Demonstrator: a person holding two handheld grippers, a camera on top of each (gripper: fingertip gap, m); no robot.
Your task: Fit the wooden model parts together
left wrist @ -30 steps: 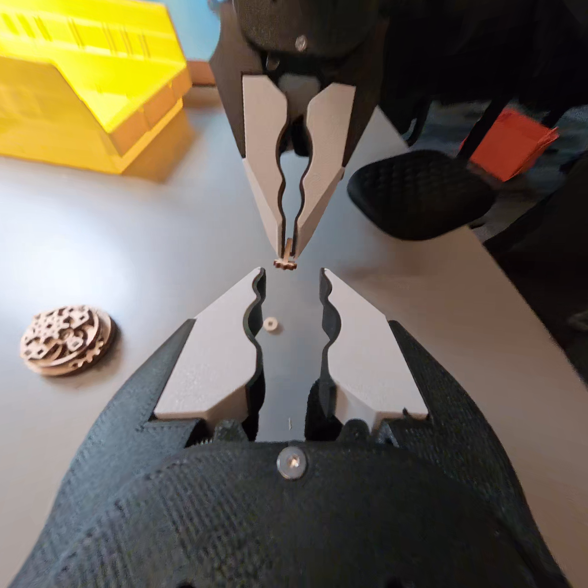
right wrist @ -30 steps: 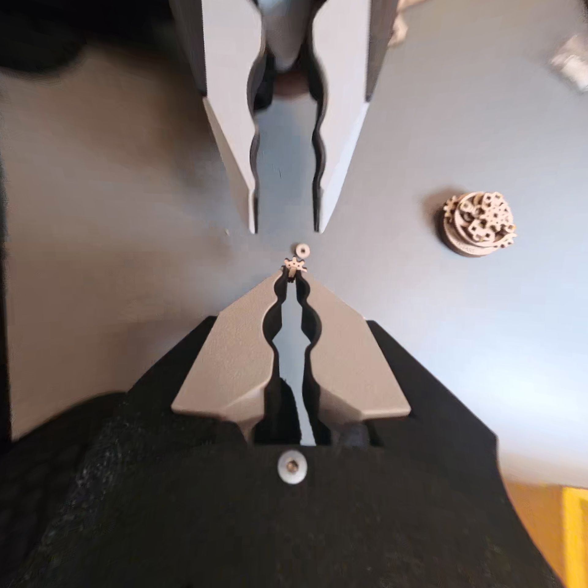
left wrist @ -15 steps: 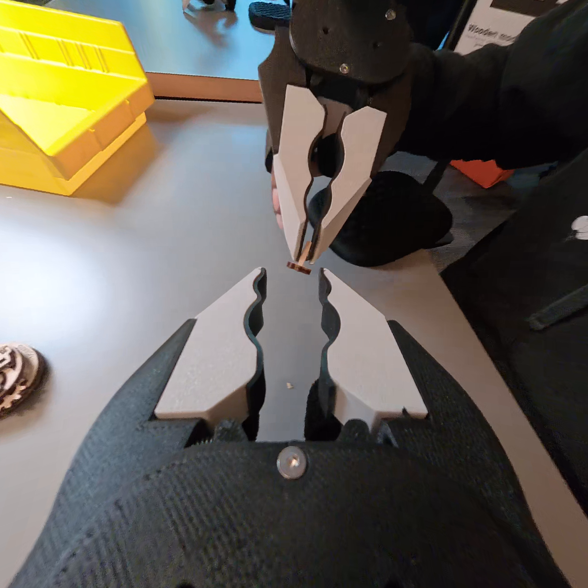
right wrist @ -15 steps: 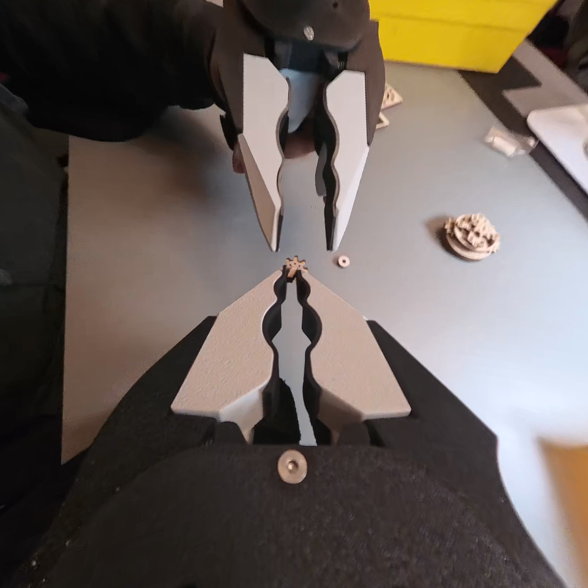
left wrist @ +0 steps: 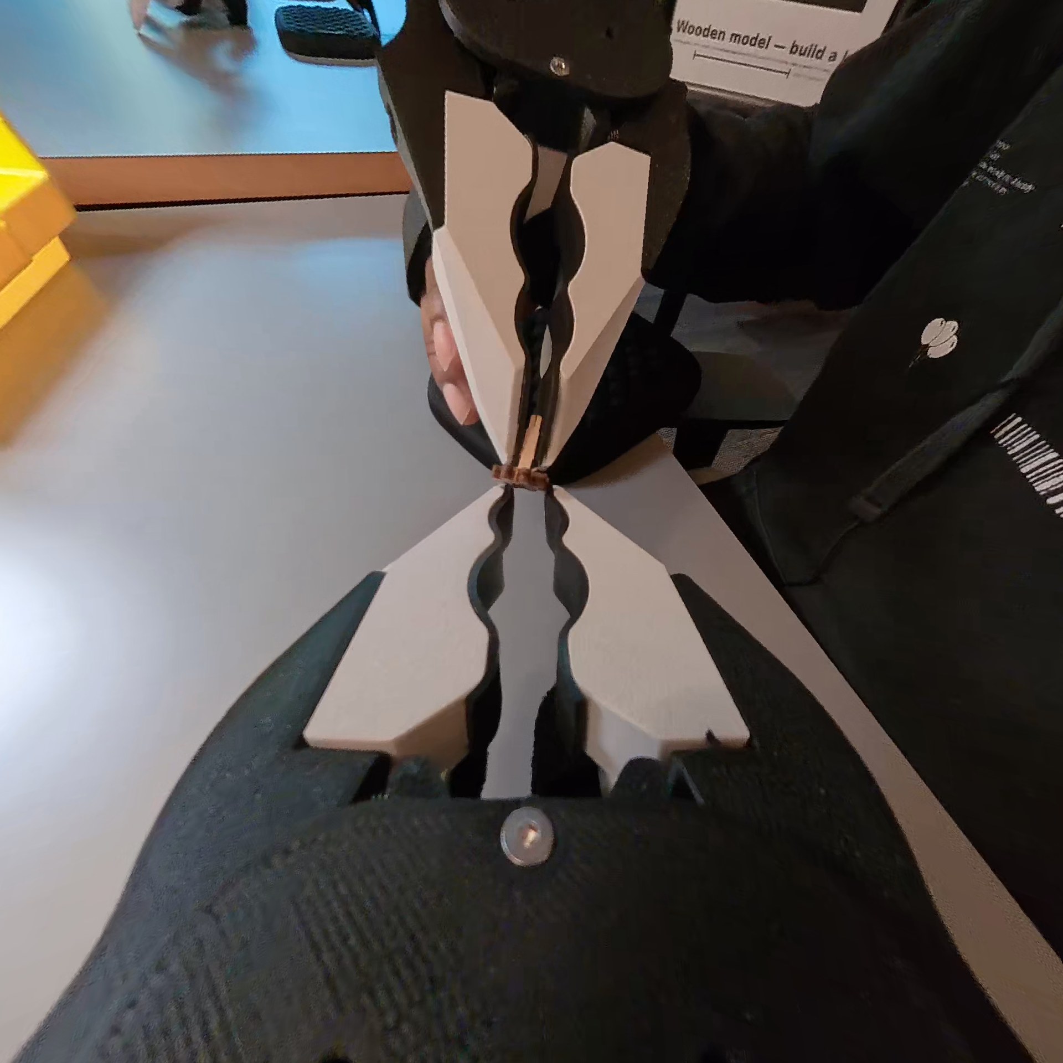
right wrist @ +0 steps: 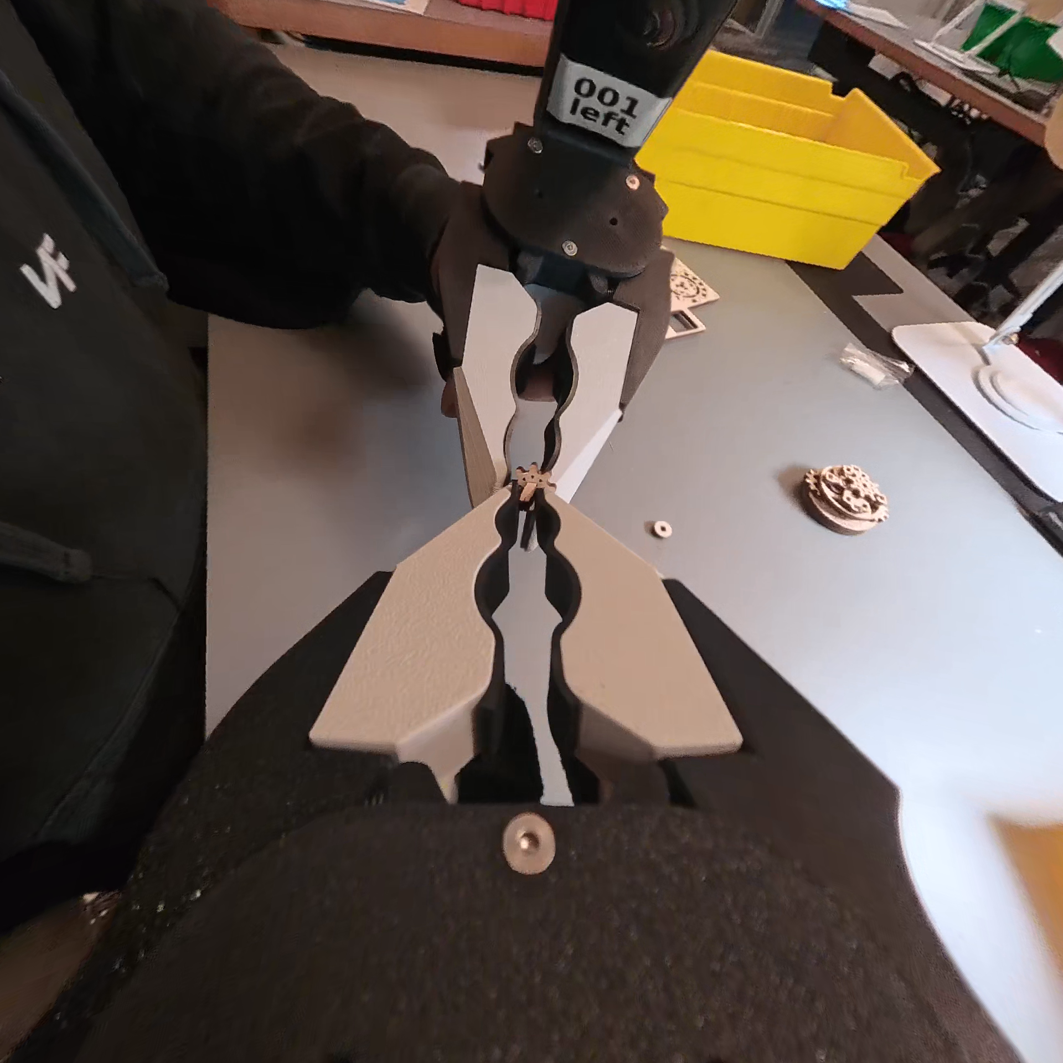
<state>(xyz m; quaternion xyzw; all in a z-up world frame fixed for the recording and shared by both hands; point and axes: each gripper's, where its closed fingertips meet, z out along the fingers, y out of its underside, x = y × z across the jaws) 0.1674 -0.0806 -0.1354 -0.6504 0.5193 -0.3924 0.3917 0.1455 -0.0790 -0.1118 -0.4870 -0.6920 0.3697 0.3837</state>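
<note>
My right gripper (right wrist: 529, 497) and left gripper (left wrist: 528, 492) meet tip to tip above the grey counter (right wrist: 748, 633), close to its edge. The right jaws are pinched nearly closed on the pale stalk of a small wooden gear (right wrist: 534, 478), so the toothed wheel sits just past their tips, facing the left jaws.

The left jaws are drawn narrow, with one tip on each side of the wheel. I cannot tell whether they press on its teeth or only stand beside them.

In the right wrist view, a tiny wooden washer (right wrist: 662, 527) lies flat on the counter, a little to the right of the meeting point. Farther right, well apart from it, rests a round assembled gear stack (right wrist: 845, 499). At the far side of the counter sits a yellow bin (right wrist: 776, 172). Between it and the left gripper, flat cut-out wooden sheets (right wrist: 693, 287) show partly from behind the gripper's body. A dark sleeve (right wrist: 276, 190) runs in from the left to that gripper.

In the left wrist view, a fingertip shows beside the right jaws.
</note>
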